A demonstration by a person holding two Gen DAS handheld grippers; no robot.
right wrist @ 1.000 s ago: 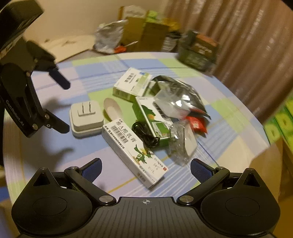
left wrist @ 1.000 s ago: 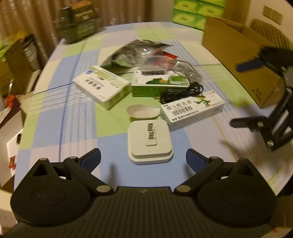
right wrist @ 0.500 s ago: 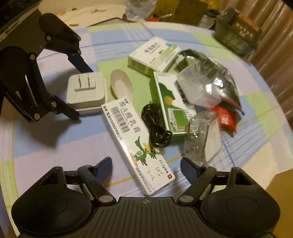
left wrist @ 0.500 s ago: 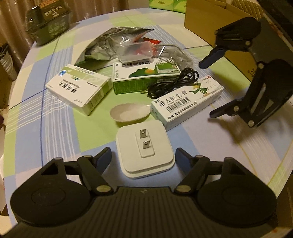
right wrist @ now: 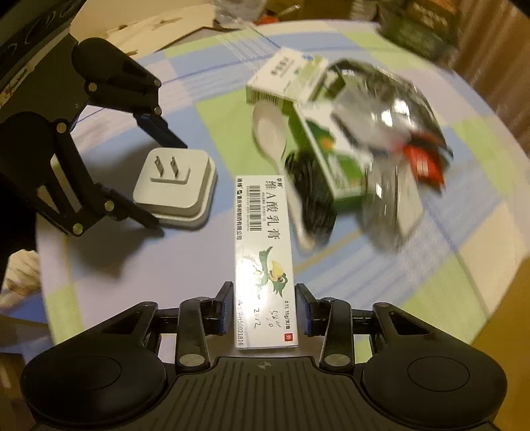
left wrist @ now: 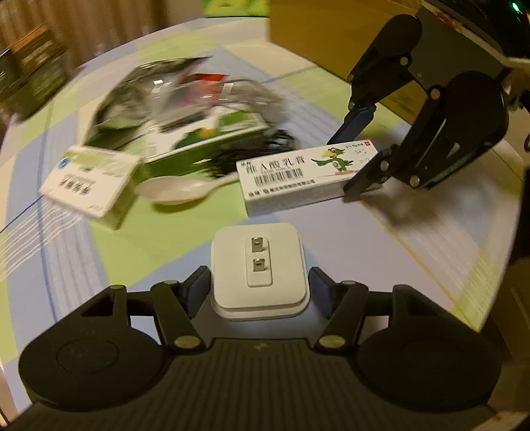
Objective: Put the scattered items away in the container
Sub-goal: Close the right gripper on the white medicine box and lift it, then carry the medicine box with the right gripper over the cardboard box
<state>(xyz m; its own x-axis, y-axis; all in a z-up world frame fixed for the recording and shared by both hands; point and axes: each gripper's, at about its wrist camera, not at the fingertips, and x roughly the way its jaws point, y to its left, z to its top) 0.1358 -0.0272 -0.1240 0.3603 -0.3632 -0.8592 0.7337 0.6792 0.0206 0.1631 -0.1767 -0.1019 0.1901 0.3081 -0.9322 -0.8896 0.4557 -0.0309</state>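
The left gripper [left wrist: 260,285] straddles the white plug adapter [left wrist: 258,268], which lies prongs-up on the checked tablecloth [left wrist: 414,232]; its jaws are closing, the pads just beside the adapter's sides with contact not clear. The right gripper [right wrist: 265,306] straddles the near end of the long white ointment box [right wrist: 263,252], jaws closing, a thin gap still showing at each pad. Beyond lie a white spoon [left wrist: 175,190], a black cable [right wrist: 311,195], a green box [right wrist: 331,159], another white box [left wrist: 92,180] and crumpled plastic bags [right wrist: 387,112]. A cardboard box [left wrist: 324,30] stands at the table's far edge
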